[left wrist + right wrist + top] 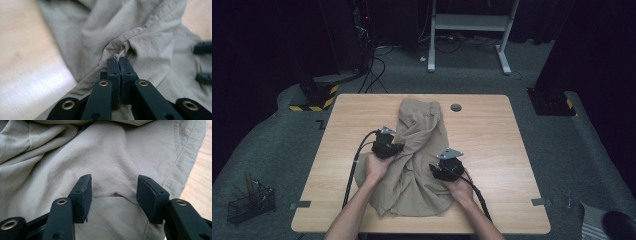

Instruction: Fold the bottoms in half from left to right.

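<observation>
High view frames a crumpled beige garment (417, 160), laid from the table's (502, 150) twelve o'clock edge down to six o'clock, with folds fanned toward the person. The left gripper (396, 148) is set at its nine o'clock side, the right gripper (438, 170) at four o'clock. In the left gripper view, a stitched hem ridge (140, 30) is seen pinched between jaws pressed together. In the right gripper view, the jaws are held wide apart over a seamed panel, nothing clamped between them. The garment's type cannot be made out, and its underside is hidden.
</observation>
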Tool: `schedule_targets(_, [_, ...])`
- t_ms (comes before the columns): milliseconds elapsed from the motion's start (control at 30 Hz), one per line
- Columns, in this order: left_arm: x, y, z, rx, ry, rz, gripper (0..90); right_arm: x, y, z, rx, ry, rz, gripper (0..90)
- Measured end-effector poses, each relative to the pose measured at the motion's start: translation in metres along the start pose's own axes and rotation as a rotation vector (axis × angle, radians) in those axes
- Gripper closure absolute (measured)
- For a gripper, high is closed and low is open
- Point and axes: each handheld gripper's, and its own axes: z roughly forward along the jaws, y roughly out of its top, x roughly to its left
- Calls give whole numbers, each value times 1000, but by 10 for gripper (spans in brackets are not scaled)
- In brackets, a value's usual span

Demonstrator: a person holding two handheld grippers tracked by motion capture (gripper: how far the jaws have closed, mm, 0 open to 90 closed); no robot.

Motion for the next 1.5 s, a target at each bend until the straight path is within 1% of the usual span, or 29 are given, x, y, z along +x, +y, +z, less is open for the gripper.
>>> schedule_targets(100, [-6, 12, -10, -61, 14, 11, 887, -9, 9, 10, 2, -30, 28, 465])
schedule_targets(167, [-17, 15, -18, -96, 2, 42, 887, -12, 13, 15, 4, -50, 40, 466])
schedule_targets(233, [-29, 15, -18, -90, -15, 82, 887, -12, 15, 17, 0, -65, 38, 465])
schedule_targets(300, [-43, 13, -14, -59, -32, 138, 884, -12, 17, 19, 1, -75, 41, 465])
schedule_targets(367, [-54, 9, -6, -30, -49, 173, 871, -13, 17, 19, 2, -71, 47, 465])
schedule_targets(433, [-56, 6, 0, -17, -72, 167, 817, -14, 16, 19, 3, -65, 52, 464])
schedule_targets(467, [-56, 4, 0, -20, -73, 161, 771, -14, 16, 18, 4, -61, 56, 461])
schedule_targets(500, [-56, 3, -3, -36, -73, 147, 709, -14, 15, 17, 4, -59, 49, 458])
schedule_targets(533, [-56, 1, -6, -52, -77, 143, 641, -14, 14, 14, 4, -59, 51, 451])
schedule_targets(567, [-58, -2, -12, -68, -91, 143, 600, -15, 13, 11, -3, -55, 50, 450])
schedule_targets(633, [-61, -10, -26, -86, -123, 157, 510, -15, 10, 1, -33, -37, 68, 448])
schedule_targets(700, [-66, -23, -39, -94, -119, 169, 461, -14, 7, -10, -48, -23, 67, 446])
schedule_targets(733, [-67, -29, -45, -92, -110, 169, 442, -13, 5, -16, -49, -18, 63, 446])
schedule_targets(800, [-68, -41, -50, -78, -65, 178, 414, -11, 0, -24, -48, -23, 38, 445])
schedule_targets(833, [-69, -49, -51, -65, -25, 187, 405, -11, -2, -27, -44, -26, 36, 444])
schedule_targets(867, [-69, -55, -50, -48, 8, 189, 394, -12, -7, -30, -38, -31, 34, 444])
schedule_targets(933, [-70, -65, -47, -23, 53, 205, 372, -15, -14, -35, -31, -32, 52, 445])
schedule_targets(1000, [-72, -73, -42, -14, 80, 211, 363, -18, -20, -39, -28, -35, 64, 464])
schedule_targets(1067, [-74, -78, -33, 8, 104, 220, 351, -19, -25, -41, -12, -32, 68, 536])
schedule_targets(1133, [-75, -80, -25, 27, 132, 238, 350, -19, -28, -38, 16, -23, 50, 614])
schedule_targets(1167, [-74, -79, -20, 24, 140, 241, 350, -19, -29, -37, 25, -17, 46, 629])
schedule_targets(1233, [-70, -75, -14, 12, 149, 225, 345, -19, -28, -33, 11, -20, 33, 672])
schedule_targets(1267, [-68, -72, -12, 10, 157, 226, 345, -20, -26, -30, 8, -25, 26, 685])
schedule_targets(1300, [-65, -69, -9, 9, 178, 237, 344, -21, -24, -28, 2, -27, 19, 690])
schedule_targets(1333, [-61, -64, -5, 10, 196, 236, 342, -22, -22, -24, 0, -34, 17, 691])
schedule_targets(1367, [-57, -59, -3, 20, 205, 223, 340, -25, -18, -20, -1, -36, 20, 688])
schedule_targets(1400, [-55, -56, -1, 28, 219, 223, 335, -27, -16, -18, 4, -39, 25, 666])
schedule_targets(1467, [-55, -54, -2, 45, 244, 229, 332, -31, -13, -16, 11, -50, 38, 603])
schedule_targets(1500, [-57, -55, -5, 49, 250, 232, 328, -32, -13, -18, 6, -41, 55, 584])
